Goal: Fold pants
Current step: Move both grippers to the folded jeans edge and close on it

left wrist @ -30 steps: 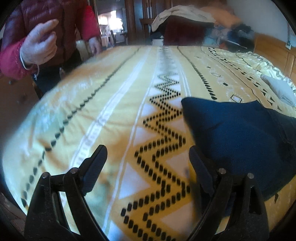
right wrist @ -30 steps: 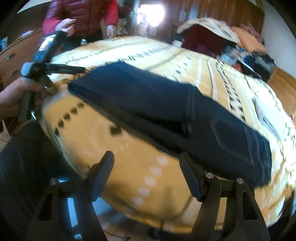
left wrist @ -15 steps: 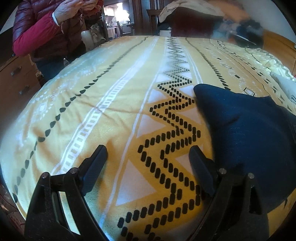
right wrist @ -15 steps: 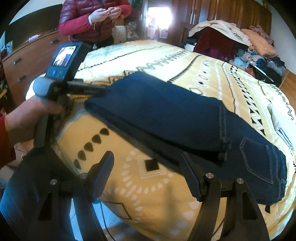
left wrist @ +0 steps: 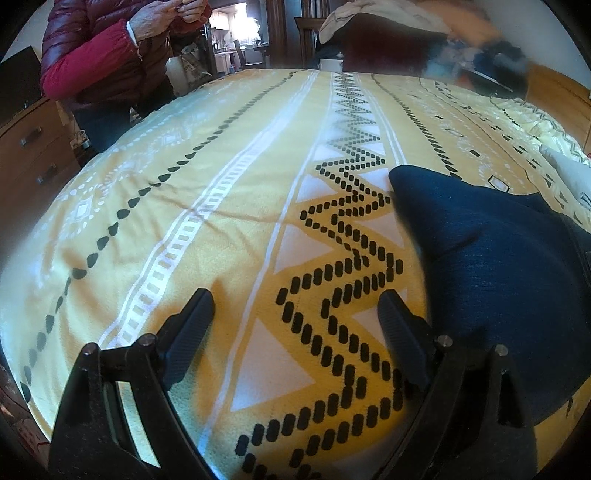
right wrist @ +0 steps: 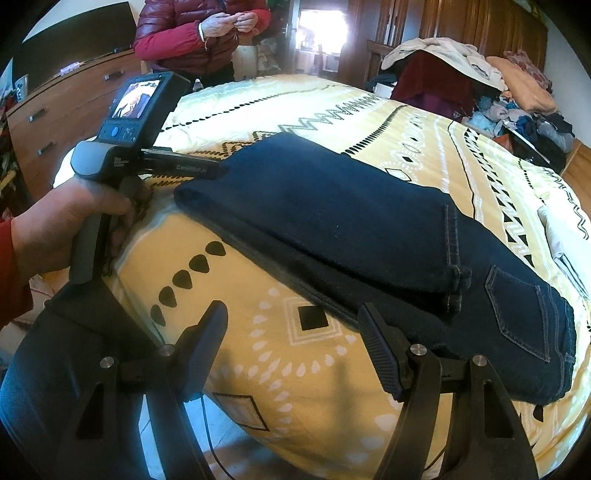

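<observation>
Dark blue jeans (right wrist: 369, 229) lie folded on the yellow patterned bed cover (right wrist: 295, 110), legs doubled over the seat, back pocket at the right end. In the left wrist view the jeans (left wrist: 498, 266) fill the right side. My left gripper (left wrist: 295, 306) is open and empty over the cover, its right finger next to the fold; it also shows in the right wrist view (right wrist: 177, 168) at the jeans' left end. My right gripper (right wrist: 291, 317) is open and empty at the bed's near edge, its right finger by the jeans' near side.
A person in a red jacket (right wrist: 199, 33) stands at the far side of the bed. A wooden dresser (right wrist: 62, 110) is on the left. Piled clothes (right wrist: 480, 81) sit at the back right. A white folded cloth (right wrist: 565, 243) lies right of the jeans.
Both grippers stay open. The right wrist view has pulled back and settled, bringing the whole folded jeans into sight. The left gripper has shifted slightly along the jeans' left end.
</observation>
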A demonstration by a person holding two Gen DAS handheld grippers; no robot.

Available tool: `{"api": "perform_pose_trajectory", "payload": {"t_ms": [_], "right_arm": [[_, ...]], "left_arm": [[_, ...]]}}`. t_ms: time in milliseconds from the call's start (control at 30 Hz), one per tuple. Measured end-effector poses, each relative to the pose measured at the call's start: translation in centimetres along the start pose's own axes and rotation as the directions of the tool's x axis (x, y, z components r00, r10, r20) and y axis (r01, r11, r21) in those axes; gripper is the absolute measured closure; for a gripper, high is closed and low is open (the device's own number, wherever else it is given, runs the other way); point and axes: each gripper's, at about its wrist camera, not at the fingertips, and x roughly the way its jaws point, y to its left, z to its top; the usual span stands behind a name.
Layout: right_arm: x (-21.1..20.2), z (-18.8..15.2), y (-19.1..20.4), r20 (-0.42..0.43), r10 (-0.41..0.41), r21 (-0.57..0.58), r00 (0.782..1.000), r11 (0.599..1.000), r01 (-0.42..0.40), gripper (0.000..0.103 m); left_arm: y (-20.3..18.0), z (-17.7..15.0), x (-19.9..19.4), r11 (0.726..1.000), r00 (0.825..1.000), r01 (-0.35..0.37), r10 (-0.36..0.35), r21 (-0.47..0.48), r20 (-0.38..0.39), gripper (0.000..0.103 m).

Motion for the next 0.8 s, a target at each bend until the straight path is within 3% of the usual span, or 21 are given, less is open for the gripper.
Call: {"api": "perform_pose_trajectory", "payload": {"t_ms": [133, 233, 367, 567, 733, 800], "right_arm": [[0.1, 0.1, 0.5, 0.012, -0.010, -0.036, 1.000, 0.999, 0.010, 0.028], [0.2, 0.7, 1.8, 0.052, -0.041, -0.138, 0.998, 0.989, 0.048, 0.028], [1.1, 1.6, 4.3, 0.145, -0.096, -0.319, 0.985, 0.937, 0.139, 0.028], [4.5, 1.4, 7.9, 0.239, -0.166, -0.548, 0.957, 0.790, 0.274, 0.030], [7.0, 2.0, 8.8, 0.237, -0.172, -0.586, 0.956, 0.760, 0.281, 0.034], [7.8, 2.6, 8.9, 0.221, -0.156, -0.577, 0.963, 0.775, 0.258, 0.040]], "left_arm": [[1.2, 0.5, -0.3, 0.997, 0.997, 0.072, -0.072, -0.039, -0.021, 0.012], [2.3, 1.2, -0.8, 0.990, 0.991, 0.127, -0.130, -0.065, -0.034, 0.013], [3.1, 2.2, -0.7, 0.975, 0.975, 0.213, -0.216, -0.063, -0.059, 0.015], [2.4, 3.2, 0.9, 0.924, 0.914, 0.377, -0.382, -0.065, -0.137, 0.028], [1.2, 4.3, 2.5, 0.897, 0.876, 0.438, -0.441, -0.062, -0.192, 0.031], [1.1, 5.1, 3.4, 0.884, 0.859, 0.460, -0.468, -0.087, -0.208, 0.032]]}}
